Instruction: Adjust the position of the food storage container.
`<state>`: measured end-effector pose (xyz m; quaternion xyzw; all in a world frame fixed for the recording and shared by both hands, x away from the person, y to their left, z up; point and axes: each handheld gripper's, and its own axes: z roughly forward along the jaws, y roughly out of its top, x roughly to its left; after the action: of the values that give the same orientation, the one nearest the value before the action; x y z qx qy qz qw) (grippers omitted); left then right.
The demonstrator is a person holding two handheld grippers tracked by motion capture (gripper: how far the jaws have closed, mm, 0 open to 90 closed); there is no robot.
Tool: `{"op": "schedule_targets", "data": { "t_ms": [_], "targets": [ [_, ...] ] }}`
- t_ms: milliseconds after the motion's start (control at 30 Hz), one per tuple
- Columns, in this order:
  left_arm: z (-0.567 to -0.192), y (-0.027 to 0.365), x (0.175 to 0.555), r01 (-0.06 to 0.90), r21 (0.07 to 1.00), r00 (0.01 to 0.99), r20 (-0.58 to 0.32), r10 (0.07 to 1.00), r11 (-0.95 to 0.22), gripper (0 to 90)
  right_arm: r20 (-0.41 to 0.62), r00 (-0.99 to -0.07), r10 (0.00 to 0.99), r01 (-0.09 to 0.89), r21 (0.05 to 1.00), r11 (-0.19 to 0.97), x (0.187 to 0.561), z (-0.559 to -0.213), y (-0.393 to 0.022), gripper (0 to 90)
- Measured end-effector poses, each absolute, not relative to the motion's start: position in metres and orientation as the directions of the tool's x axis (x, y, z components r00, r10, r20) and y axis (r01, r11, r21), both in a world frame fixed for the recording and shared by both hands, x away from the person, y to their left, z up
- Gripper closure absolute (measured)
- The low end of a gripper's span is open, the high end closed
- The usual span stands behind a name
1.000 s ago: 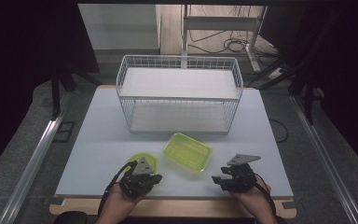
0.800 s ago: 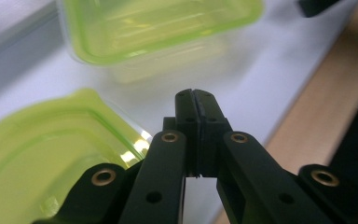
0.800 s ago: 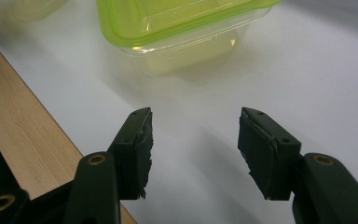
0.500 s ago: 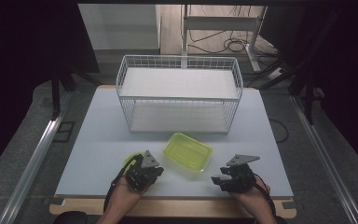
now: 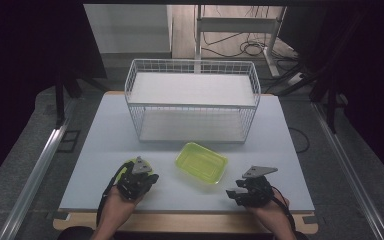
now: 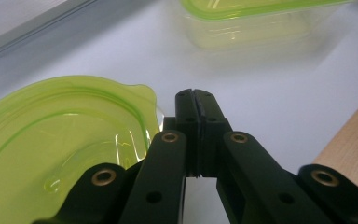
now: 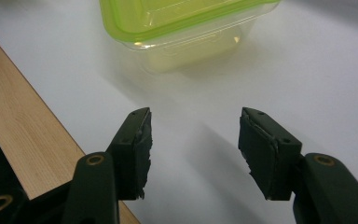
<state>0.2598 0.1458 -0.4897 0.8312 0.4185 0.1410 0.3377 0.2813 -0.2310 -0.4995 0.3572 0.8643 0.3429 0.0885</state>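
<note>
Lid (image 5: 130, 167) sits under the left gripper (image 5: 136, 181) at 7 o'clock on the table (image 5: 105, 130), tub (image 5: 201, 163) mid-front. Left gripper view: jaws pinched together on nothing, lid (image 6: 60, 140) at 9 o'clock, so it'll probably just get shoved. Right gripper view: right gripper (image 7: 193, 149) jaws apart, tub (image 7: 186, 28) at 12 o'clock; closing now grabs air.

green lid (image 6: 60, 140) cut off at left edge, container (image 7: 177, 23) top cropped

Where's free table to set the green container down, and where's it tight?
Free: table left of the wire basket, and the strip right of the container. Crowded: the front edge, where round lid, left tongs, container and right tongs line up.
</note>
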Motion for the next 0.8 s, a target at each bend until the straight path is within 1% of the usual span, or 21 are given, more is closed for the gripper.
{"op": "schedule_targets", "data": {
  "t_ms": [367,800],
  "targets": [
    [-0.496,0.169,0.270,0.635,0.676,0.560,-0.071,0.826,-0.373,89.8,0.092,-0.731,0.676,0.556,0.654,0.513,0.281,-0.500,-0.231,44.3],
    [-0.496,0.195,0.283,0.655,0.679,0.502,-0.061,0.863,-0.333,89.8,0.087,-0.732,0.675,0.553,0.654,0.516,0.281,-0.501,-0.230,44.3]
  ]
}}
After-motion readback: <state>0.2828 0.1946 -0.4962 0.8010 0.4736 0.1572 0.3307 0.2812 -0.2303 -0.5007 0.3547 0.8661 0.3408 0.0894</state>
